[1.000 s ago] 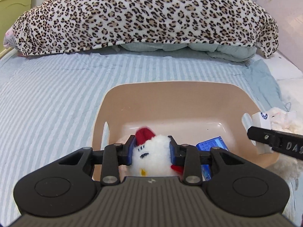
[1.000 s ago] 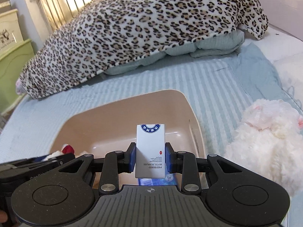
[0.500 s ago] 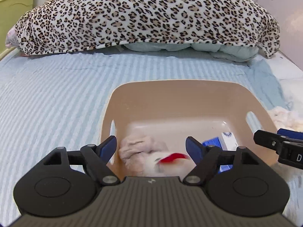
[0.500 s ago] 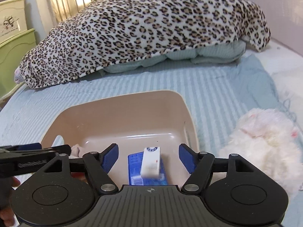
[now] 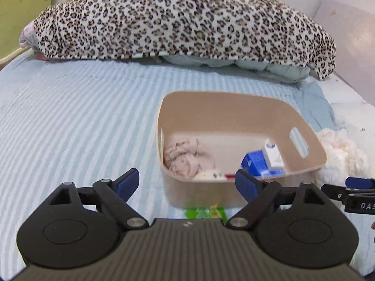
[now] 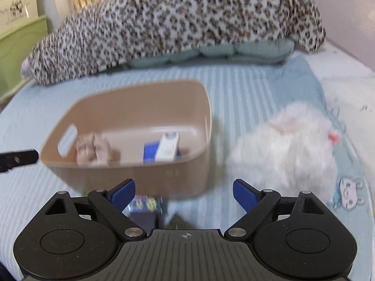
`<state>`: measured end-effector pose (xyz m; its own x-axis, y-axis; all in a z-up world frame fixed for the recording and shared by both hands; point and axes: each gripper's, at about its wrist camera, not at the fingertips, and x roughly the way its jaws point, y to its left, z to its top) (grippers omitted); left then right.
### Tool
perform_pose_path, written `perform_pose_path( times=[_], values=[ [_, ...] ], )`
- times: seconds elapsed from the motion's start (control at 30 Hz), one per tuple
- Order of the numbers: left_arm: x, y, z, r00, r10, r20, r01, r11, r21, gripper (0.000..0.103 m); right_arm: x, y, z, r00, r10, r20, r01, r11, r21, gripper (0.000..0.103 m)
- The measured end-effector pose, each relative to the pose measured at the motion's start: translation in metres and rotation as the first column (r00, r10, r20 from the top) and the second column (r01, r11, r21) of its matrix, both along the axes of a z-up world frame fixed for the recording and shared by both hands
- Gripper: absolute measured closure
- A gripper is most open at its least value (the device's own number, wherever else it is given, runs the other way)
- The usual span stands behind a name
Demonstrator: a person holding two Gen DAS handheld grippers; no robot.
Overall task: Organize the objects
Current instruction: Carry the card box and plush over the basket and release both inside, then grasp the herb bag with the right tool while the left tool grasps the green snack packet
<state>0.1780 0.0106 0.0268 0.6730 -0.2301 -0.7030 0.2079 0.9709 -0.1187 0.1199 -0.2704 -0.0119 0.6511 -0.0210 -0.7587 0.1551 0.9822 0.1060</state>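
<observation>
Striped bedspread (image 5: 82, 117) — bin (image 5: 234, 107) ahead of both empty, opening grippers: left gripper (image 5: 187, 182), right gripper (image 6: 184, 193).

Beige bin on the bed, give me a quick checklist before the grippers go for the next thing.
1. Left gripper empty: ok, jaws opening, nothing between them.
2. Right gripper empty: ok, jaws opening, nothing between them.
3. White box inside the beige bin: ok, it rests on the blue box.
4. Small plush toy in the bin: ok, by the near wall beside the pink cloth.
5. Fluffy white toy put away: not ok, it lies on the bed right of the bin.
6. Items in front of the bin: cannot tell, a green packet and a blurred dark packet are partly hidden.
</observation>
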Motion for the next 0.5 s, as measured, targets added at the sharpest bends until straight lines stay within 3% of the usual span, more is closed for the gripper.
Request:
perform_pose_path(
  times=[0.37,0.5],
  values=[
    [-0.002,-0.002,-0.062,0.993,-0.024,-0.113,0.030,0.998,0.050,0.014,-0.003,-0.014,-0.069,0.982,-0.015,-0.187,0.015,1.000,-0.001,0.008],
    [0.000,-0.011,-0.077,0.995,-0.035,-0.096,0.042,0.996,0.078,0.014,-0.002,-0.016,-0.078,0.979,-0.021,-0.203,0.019,1.000,-0.015,0.008]
  ],
)
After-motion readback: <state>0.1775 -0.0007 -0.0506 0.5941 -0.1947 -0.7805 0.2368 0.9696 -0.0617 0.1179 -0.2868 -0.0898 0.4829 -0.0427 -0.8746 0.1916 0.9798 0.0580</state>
